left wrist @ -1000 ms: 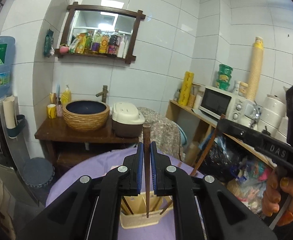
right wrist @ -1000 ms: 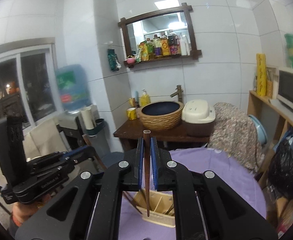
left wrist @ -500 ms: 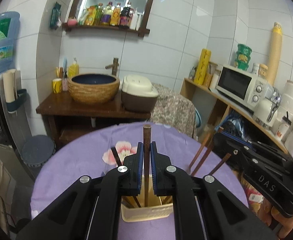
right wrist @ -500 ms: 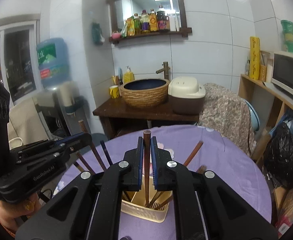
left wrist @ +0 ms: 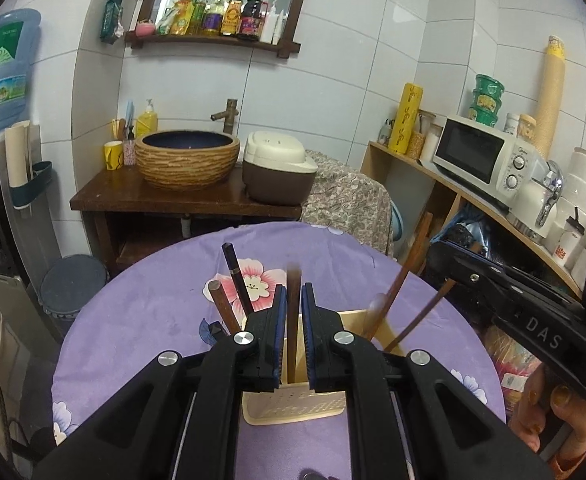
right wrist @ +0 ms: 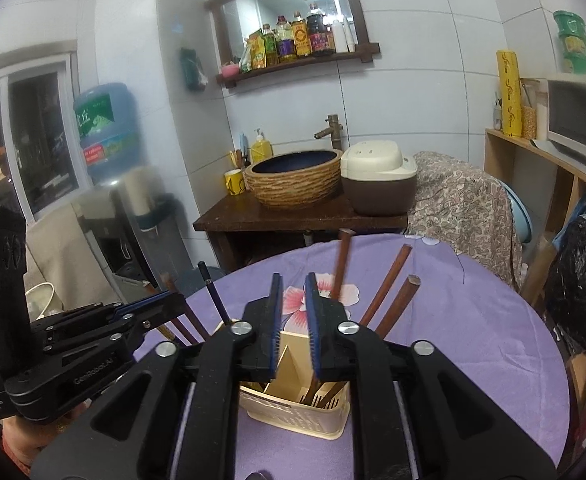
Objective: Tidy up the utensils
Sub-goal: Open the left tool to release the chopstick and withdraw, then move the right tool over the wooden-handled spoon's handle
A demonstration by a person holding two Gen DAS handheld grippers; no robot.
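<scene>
Left wrist view: my left claw [left wrist: 294, 334] is over the cream utensil holder [left wrist: 293, 406], jaws easing apart, with a brown chopstick [left wrist: 292, 320] standing between the blue pads; there's a sliver of gap on each side, so it's no longer pinched.
Right wrist view: my right claw [right wrist: 293, 320] is over the same holder, jaws opening, nothing between the pads now.
Loose chopstick: a reddish-brown one [right wrist: 343, 264] stands blurred just past my right claw, its lower end hidden behind the claw.
Holder: sits on the round bench with the purple flowered cloth [left wrist: 145, 312], divided into compartments.
Already in the holder: a few more brown chopsticks leaning out to the right [right wrist: 387, 288], plus a dark one [left wrist: 235, 276] and a brown one [left wrist: 223, 306] leaning left.
Which compartment: can't tell for the left chopstick, my claw covers it.
Other claw in frame: right claw shows at the right edge of the left view, a hand [left wrist: 541, 412] gripping its handle.
</scene>
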